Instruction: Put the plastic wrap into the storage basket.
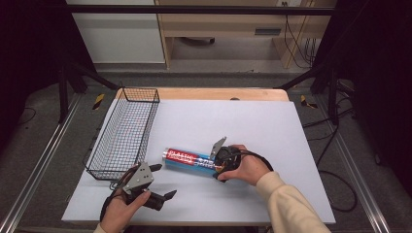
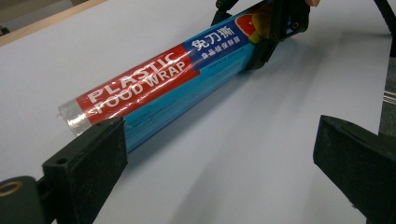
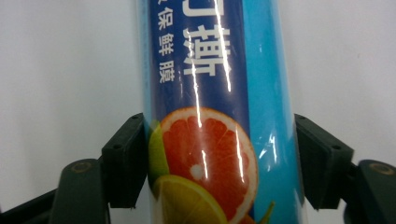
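A: The grey sheet on the worktop (image 1: 272, 126) is lying under everything you are handling, with dark floor around it and pale wooden furniture standing behind.

B: What is sitting nearest to you?

A: Your left hand is resting at the near left edge, and the left gripper (image 1: 163, 180) is lying low over the sheet with its jaws standing wide apart and nothing between them. In the left gripper view those jaws are framing bare sheet, with the near end of the roll just past one of them.

B: And the roll itself?

A: The plastic wrap roll (image 1: 189, 159) is lying flat on its side near the middle of the sheet. Your right gripper (image 1: 217, 164) is clamping it at its right end; in the right gripper view both pads are pressing on the fruit picture on the wrapper.

B: Anything beyond that?

A: The wire basket (image 1: 124, 133) is standing along the left edge, near the roll's left end but apart from it.
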